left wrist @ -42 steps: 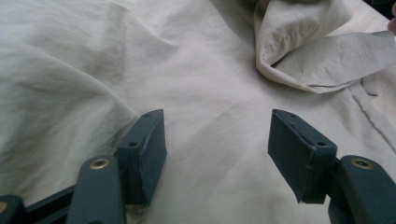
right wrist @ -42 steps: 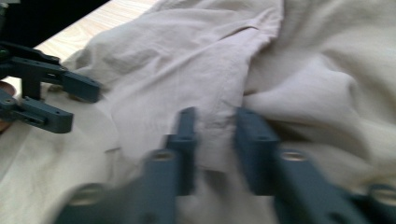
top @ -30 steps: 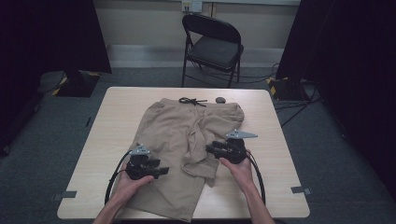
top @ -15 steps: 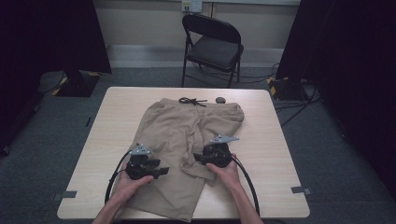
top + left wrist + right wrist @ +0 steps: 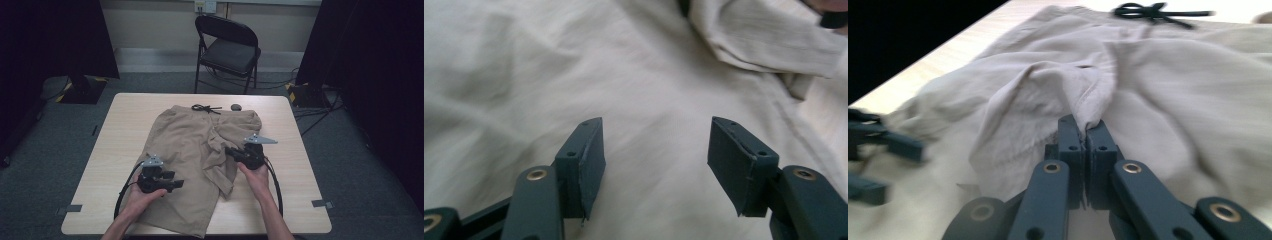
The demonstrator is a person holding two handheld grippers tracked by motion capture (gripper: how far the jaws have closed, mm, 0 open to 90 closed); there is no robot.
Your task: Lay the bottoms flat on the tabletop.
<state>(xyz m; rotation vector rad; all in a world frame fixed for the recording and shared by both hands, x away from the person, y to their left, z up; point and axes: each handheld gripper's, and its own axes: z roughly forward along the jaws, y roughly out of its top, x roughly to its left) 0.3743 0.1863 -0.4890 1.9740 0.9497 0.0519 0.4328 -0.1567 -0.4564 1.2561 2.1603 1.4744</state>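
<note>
Right fingers (image 5: 1070, 145): pressed together on a raised fold of the shorts (image 5: 1168, 95), cloth pinched between the pads.
Right gripper (image 5: 235, 152): held over the shorts' right half, near the crumpled inner leg.
Left fingers (image 5: 586, 155): spread wide, nothing between them, plain fabric beneath.
Left gripper (image 5: 176, 184): rested on the left leg of the shorts, well apart from the right one.
Shorts (image 5: 185, 150): beige, lying flat across the middle of the table (image 5: 120, 130), dark drawstring (image 5: 206, 108) at the far waistband.
Chair (image 5: 227, 47): folding, beyond the table's far edge.
</note>
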